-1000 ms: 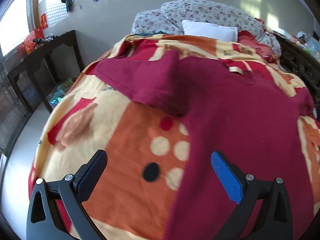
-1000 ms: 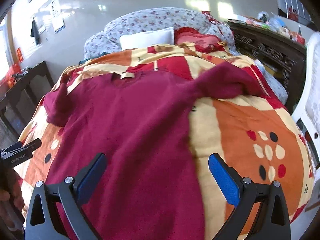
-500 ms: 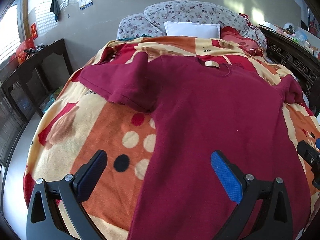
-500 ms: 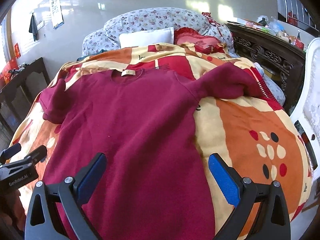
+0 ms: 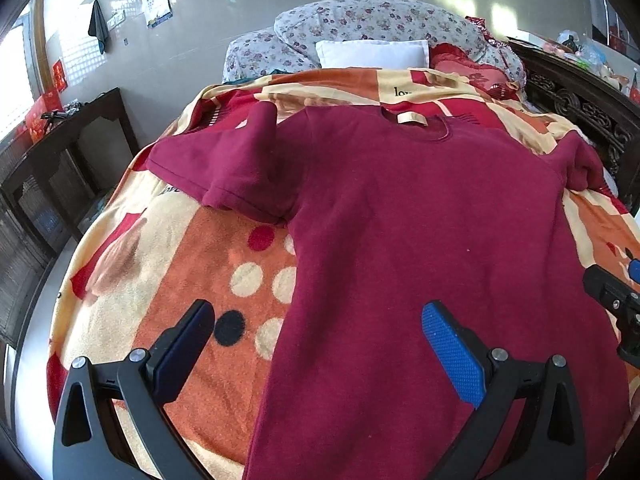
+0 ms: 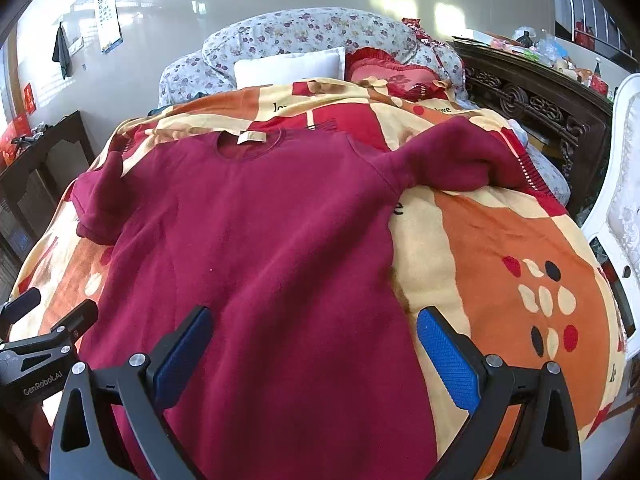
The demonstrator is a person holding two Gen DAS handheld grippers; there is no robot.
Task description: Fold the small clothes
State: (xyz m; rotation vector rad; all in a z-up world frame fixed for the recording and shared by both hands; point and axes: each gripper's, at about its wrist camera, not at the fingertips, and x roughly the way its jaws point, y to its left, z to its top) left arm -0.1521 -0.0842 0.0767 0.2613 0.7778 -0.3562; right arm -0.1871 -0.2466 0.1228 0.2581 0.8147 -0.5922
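A dark red short-sleeved shirt (image 5: 420, 216) lies spread face up on the bed's orange patterned blanket (image 5: 192, 280), collar at the far end. It also shows in the right wrist view (image 6: 256, 240). Its left sleeve (image 5: 216, 168) and right sleeve (image 6: 452, 160) lie bunched. My left gripper (image 5: 316, 340) is open and empty above the shirt's lower left edge. My right gripper (image 6: 312, 340) is open and empty above the shirt's lower right part. Each gripper shows at the other view's edge.
Floral pillows (image 5: 360, 28) and a white pillow (image 5: 372, 52) lie at the bed's head. A dark wooden side table (image 5: 60, 152) stands left of the bed. A carved dark wooden frame (image 6: 532, 104) and a white chair (image 6: 624, 184) stand on the right.
Both grippers have pulled back and up from the shirt, so more of the bed shows. The left view has swung right toward the shirt's middle. The shirt has not moved.
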